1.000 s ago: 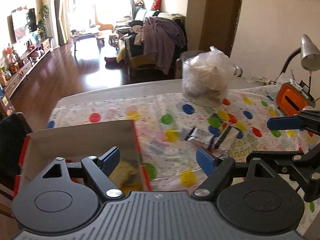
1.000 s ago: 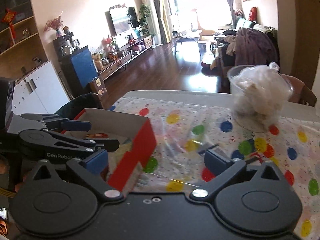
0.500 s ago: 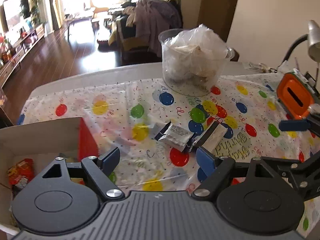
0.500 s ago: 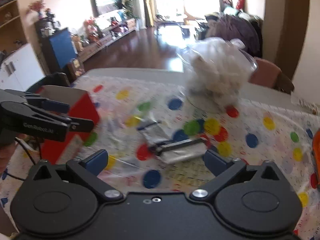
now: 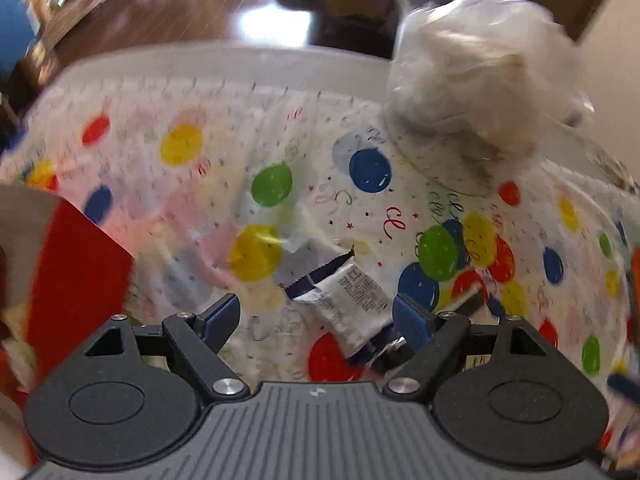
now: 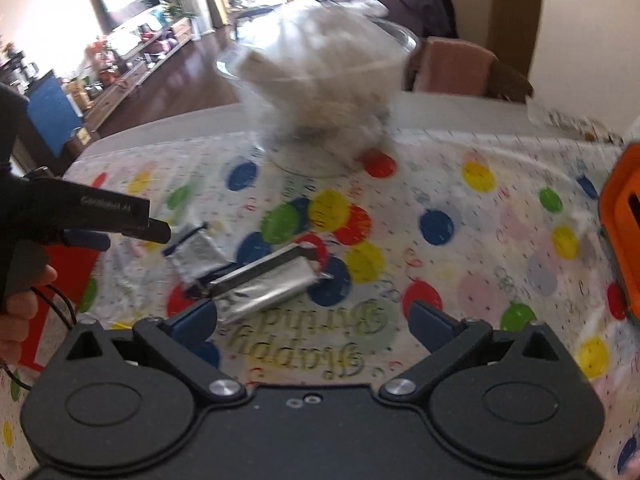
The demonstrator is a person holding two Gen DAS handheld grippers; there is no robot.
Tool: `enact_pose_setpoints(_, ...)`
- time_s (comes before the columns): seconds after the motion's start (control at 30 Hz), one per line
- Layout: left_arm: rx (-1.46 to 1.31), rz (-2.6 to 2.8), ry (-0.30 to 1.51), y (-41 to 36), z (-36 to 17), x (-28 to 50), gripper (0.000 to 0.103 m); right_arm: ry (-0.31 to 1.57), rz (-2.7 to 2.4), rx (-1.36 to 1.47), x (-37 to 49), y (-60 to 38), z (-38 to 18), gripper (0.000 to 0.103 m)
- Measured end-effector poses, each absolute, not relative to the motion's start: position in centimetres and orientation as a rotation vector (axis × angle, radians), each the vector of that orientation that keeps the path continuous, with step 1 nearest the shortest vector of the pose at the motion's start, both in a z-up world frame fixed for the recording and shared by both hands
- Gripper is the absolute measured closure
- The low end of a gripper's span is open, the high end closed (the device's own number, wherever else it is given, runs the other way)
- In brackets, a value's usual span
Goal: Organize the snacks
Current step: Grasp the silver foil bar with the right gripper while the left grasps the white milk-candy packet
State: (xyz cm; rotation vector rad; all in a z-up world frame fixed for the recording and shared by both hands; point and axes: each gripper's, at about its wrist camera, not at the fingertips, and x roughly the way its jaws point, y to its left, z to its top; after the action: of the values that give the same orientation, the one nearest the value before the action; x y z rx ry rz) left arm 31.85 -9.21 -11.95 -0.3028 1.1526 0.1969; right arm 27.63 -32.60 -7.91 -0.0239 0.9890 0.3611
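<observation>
Two silver snack packets lie side by side on the balloon-print tablecloth. The smaller packet lies just ahead of my open left gripper, near its right finger. The longer packet lies just ahead of my open right gripper, near its left finger. The left gripper also shows in the right wrist view, above the smaller packet. A red cardboard box with snacks inside stands at the left.
A clear tub holding a bag of pale snacks stands at the table's far side. An orange object sits at the right edge. The tablecloth covers the table.
Both grippers have moved right and down, from over the red box toward the two packets. The packets now lie close in front of the fingers. Both stay open.
</observation>
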Motion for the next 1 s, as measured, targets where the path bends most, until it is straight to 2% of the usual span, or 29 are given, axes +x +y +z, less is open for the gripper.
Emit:
enact_pose_setpoints(0.3,-0.387,0.297,1.249,-10.5,-15.8,35.8,0.02,1.007,0.339,0.014,29.4,-34.8,-9.1,0.001)
enact_pose_setpoints(0.47,-0.368,0.365,1.263,-10.9,-16.6,36.8,0.031,1.016,0.338,0.011,29.8,-35.2,-9.6,0.002)
enact_pose_setpoints(0.83,-0.279,0.354,1.257,-11.9,-17.3,36.8,0.036,1.032,0.348,0.022,31.2,-33.5,-10.6,0.002)
enact_pose_setpoints(1.0,-0.213,0.295,1.223,-12.0,-17.1,35.4,0.049,1.079,0.311,0.056,32.5,-32.0,-11.7,0.005)
